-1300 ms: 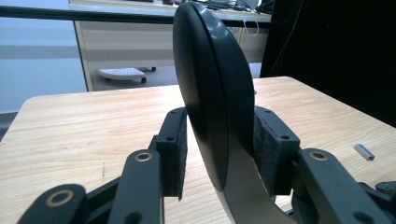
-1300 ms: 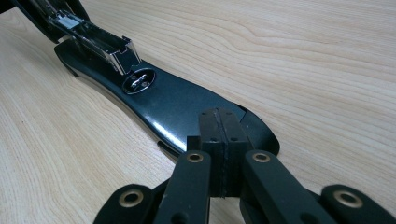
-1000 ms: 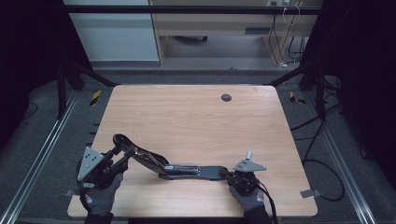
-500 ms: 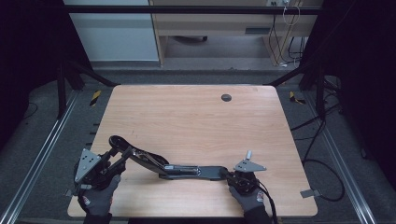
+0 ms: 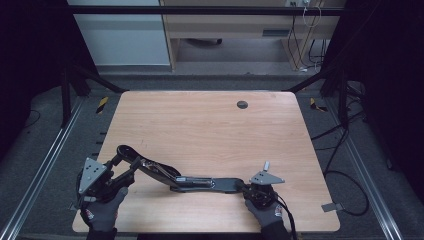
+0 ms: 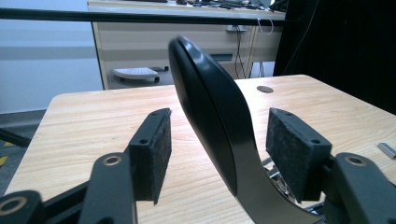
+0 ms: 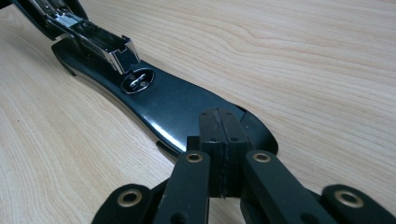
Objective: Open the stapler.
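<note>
Black stapler (image 5: 175, 175): opened out on counter (image 5: 210, 130).
Right tongs (image 7: 219, 154): closed, pinning its base.
Left tongs (image 6: 215, 144): open around raised top arm, probably to lift it.

The left hand-held gripper (image 6: 212, 154) stands with its jaws wide apart, the felt-faced pads (image 6: 156, 149) on either side of a black curved stapler arm (image 6: 212, 112) that rises tilted between them. The arm's lower metal part lies just beside the right-hand pad; whether they touch is unclear. The wooden surface (image 6: 93, 121) stretches beyond, with a small dark round hole (image 6: 265, 89) near its far edge.
</note>
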### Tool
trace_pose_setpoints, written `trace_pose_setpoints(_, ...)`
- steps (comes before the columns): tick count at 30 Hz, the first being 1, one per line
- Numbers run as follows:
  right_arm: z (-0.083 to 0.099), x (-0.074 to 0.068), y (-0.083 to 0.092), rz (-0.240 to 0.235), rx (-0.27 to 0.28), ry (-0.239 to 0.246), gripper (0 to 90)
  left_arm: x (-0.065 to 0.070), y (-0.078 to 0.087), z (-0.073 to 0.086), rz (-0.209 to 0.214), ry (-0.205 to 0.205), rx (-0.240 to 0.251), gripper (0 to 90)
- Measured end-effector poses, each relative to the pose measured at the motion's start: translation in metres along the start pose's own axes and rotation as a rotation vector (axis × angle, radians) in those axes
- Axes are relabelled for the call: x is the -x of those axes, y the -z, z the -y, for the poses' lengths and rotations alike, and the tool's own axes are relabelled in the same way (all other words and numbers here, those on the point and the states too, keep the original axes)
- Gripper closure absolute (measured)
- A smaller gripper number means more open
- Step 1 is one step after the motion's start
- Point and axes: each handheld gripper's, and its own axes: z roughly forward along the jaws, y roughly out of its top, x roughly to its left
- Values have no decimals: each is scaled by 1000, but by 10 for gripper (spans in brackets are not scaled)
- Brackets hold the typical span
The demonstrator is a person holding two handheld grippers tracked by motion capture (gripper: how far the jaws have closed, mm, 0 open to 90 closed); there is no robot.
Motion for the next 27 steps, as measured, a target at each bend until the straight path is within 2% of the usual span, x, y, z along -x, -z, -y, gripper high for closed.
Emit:
trace_pose_setpoints(4, 0, 1, 1, 15, 0, 4, 867, -2, 1, -7, -7, -9, 4, 370)
trace_pose_setpoints(9, -1, 1, 3, 11, 5, 5, 849, -4, 1, -14, -17, -11, -2, 343)
trace_pose_setpoints(16, -2, 0, 3, 8, 13, 11, 802, -2, -2, -11, -9, -28, -31, 322)
trace_pose_setpoints(27, -1, 0, 3, 8, 11, 9, 756, -3, 11, -2, 7, -74, -74, 276)
